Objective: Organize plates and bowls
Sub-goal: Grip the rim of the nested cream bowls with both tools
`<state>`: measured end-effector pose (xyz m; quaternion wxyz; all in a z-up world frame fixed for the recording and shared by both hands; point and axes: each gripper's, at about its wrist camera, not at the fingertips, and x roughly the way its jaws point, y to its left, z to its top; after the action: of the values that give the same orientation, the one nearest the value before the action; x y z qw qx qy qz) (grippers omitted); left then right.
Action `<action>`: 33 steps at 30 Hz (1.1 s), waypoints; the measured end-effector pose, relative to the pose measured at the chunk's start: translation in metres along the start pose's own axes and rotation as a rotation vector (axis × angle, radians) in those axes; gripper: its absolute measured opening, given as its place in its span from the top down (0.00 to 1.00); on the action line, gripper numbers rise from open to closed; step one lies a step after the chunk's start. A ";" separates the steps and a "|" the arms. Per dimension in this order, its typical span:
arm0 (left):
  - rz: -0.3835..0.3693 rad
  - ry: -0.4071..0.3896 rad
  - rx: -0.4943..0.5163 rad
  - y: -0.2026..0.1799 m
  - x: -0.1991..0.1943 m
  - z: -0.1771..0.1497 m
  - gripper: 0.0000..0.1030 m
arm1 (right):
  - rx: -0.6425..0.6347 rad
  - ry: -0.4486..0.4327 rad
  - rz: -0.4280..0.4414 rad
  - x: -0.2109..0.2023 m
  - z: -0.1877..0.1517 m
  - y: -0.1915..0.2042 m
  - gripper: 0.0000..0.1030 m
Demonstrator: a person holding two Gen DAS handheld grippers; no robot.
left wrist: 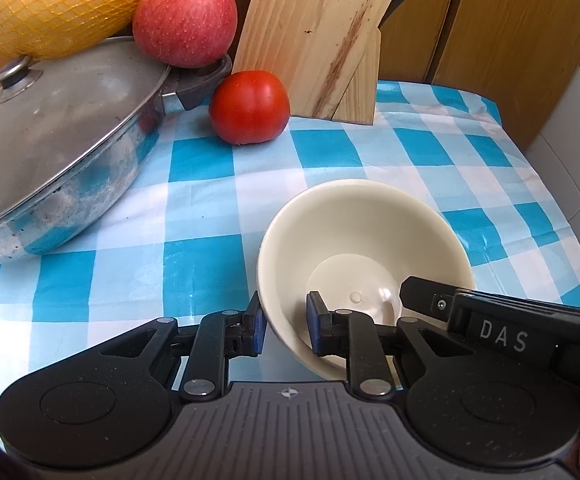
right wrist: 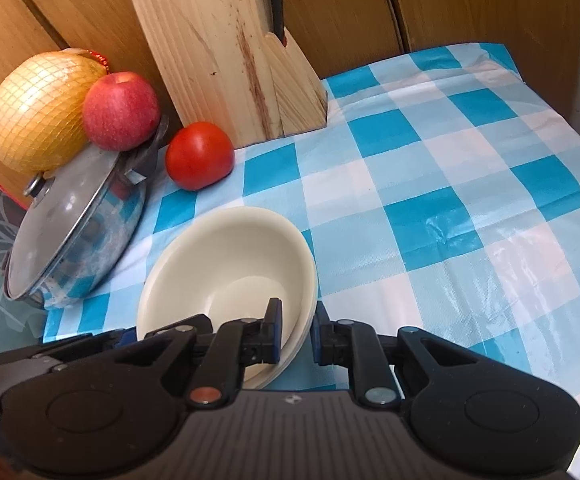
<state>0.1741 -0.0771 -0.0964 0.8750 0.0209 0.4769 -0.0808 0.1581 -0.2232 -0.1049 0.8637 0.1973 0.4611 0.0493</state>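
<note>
Cream bowl point(left wrist: 364, 256), near side of the tomato point(left wrist: 249, 107): looks rigid, light, slick-walled. Left gripper point(left wrist: 283, 326) and right gripper point(right wrist: 297, 330) each straddle its rim, one finger inside, one outside. Full clamp cannot be told; the rim is the hold.

Bowl point(left wrist: 364, 248) right of pot point(left wrist: 61, 152), before tomato point(left wrist: 249, 107) and knife block point(left wrist: 318, 40).

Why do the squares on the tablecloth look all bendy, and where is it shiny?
Both wrist views use fisheye lenses, so the tablecloth checks curve near the edges. In the right wrist view, glare whitens the cloth's right side; in the left, the bowl bottom glints.
</note>
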 end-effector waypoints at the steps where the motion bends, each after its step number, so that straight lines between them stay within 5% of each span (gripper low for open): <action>1: -0.002 0.001 -0.002 0.000 0.000 0.000 0.72 | -0.001 0.005 0.003 0.001 0.001 -0.001 0.85; 7: 0.005 0.000 -0.011 0.001 0.001 -0.001 0.64 | 0.017 0.004 0.005 0.001 0.001 -0.003 0.83; 10: -0.016 0.004 -0.025 0.004 0.001 0.000 0.75 | 0.006 -0.002 0.005 0.000 0.000 -0.002 0.85; 33: -0.021 -0.079 -0.005 -0.001 -0.021 -0.001 0.74 | -0.014 -0.077 0.015 -0.024 0.003 0.006 0.85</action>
<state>0.1619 -0.0754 -0.0791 0.8924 0.0108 0.4422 -0.0895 0.1472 -0.2249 -0.0821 0.8819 0.1963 0.4256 0.0513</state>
